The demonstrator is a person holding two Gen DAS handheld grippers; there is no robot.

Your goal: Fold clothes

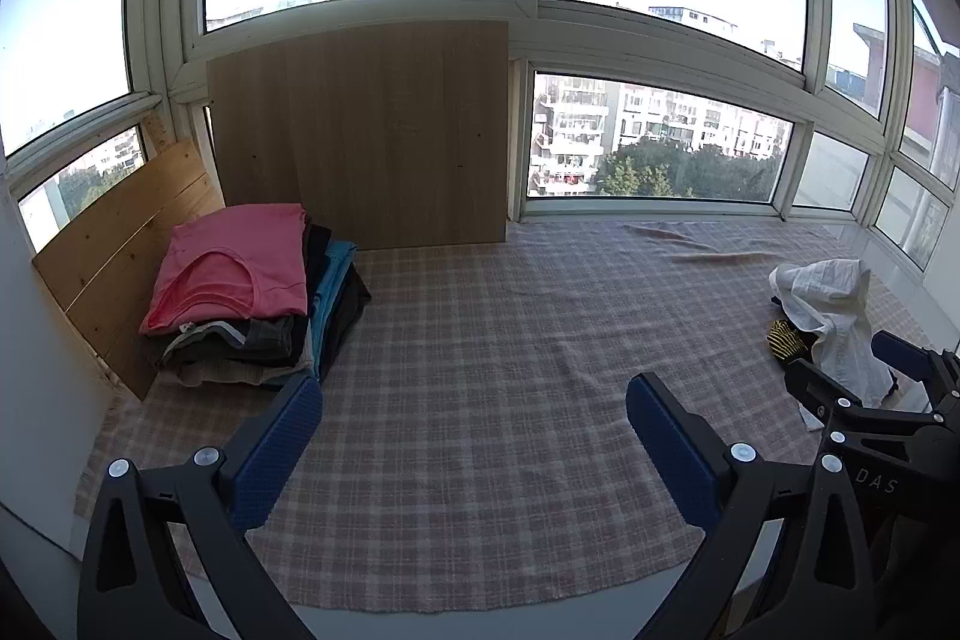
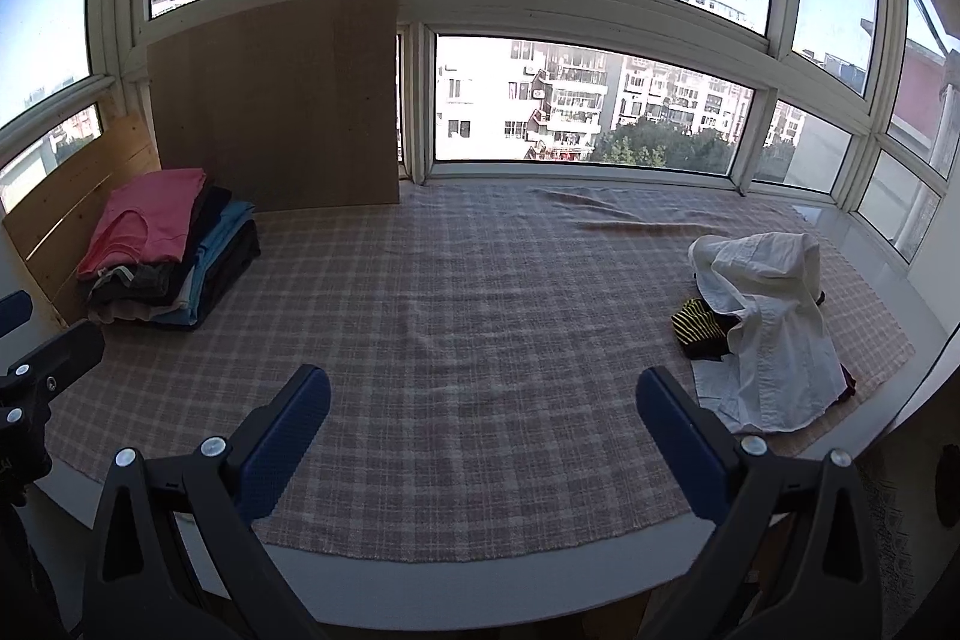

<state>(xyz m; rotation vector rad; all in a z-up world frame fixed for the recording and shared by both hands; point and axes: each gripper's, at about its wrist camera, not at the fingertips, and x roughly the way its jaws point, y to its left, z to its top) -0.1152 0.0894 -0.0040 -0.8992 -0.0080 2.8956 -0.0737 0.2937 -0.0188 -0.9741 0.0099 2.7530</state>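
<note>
**Left wrist view: both grippers wide and empty over the checked cloth**

You held the left gripper (image 1: 474, 436) above the near edge of the checked cloth (image 1: 480, 340), its blue pads spread wide with nothing between them. Your right gripper (image 2: 483, 430) hung the same way, fingers far apart and empty, over the cloth's near middle.

The folded stack (image 1: 252, 292) sat at the far left of the cloth, with a pink shirt (image 1: 231, 265) on top and dark and teal pieces under it. It rested just beside a pale plank (image 1: 114, 262) and close to the wooden board (image 1: 360, 136) that leaned against the window (image 1: 654, 142).

The unfolded clothes lay at the far right, well apart from the stack. There a crumpled white shirt (image 2: 768, 322) was heaped over a yellow-and-black striped garment (image 2: 696, 325), which poked out on its left side. Neither gripper touched any clothing.
</note>
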